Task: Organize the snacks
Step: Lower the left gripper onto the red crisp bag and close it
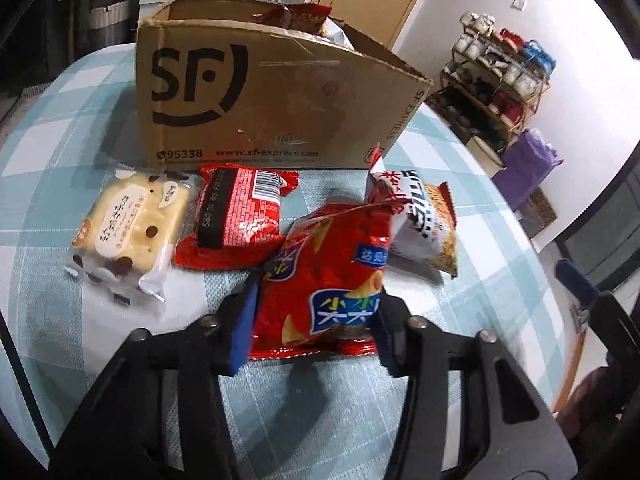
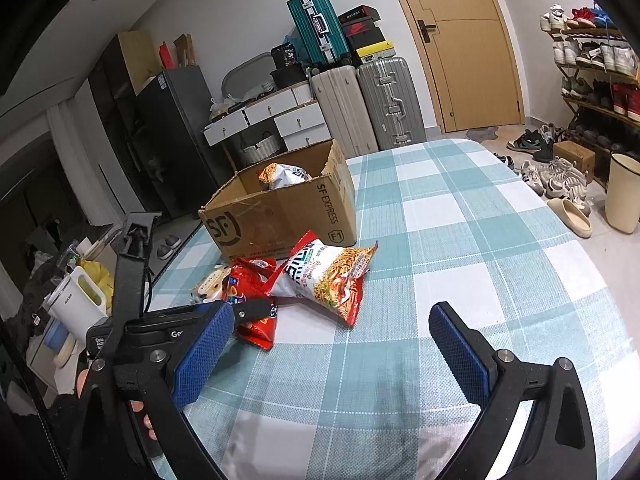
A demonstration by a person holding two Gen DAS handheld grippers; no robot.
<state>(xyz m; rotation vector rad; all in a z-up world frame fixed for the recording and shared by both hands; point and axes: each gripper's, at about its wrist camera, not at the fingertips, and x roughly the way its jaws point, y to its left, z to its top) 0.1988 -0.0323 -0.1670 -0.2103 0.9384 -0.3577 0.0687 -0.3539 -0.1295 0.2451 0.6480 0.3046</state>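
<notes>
My left gripper (image 1: 314, 320) is shut on a red chip bag (image 1: 328, 272), its blue pads pressing both sides. Behind it lie a second red packet (image 1: 236, 216), a cream cake pack (image 1: 128, 224) at the left and a white-and-orange noodle snack bag (image 1: 420, 220) at the right. The open SF cardboard box (image 1: 256, 92) stands behind them with snack bags inside. My right gripper (image 2: 332, 356) is open and empty above the checked tablecloth, in front of the noodle snack bag (image 2: 328, 276). The box (image 2: 280, 216) also shows there, with a snack bag (image 2: 284, 174) in it.
The table carries a teal-and-white checked cloth (image 2: 460, 240). Suitcases (image 2: 384, 104) and drawers stand by the far wall. A shoe rack (image 2: 592, 68) and loose shoes are at the right. A white kettle (image 2: 76, 300) sits off the table's left edge.
</notes>
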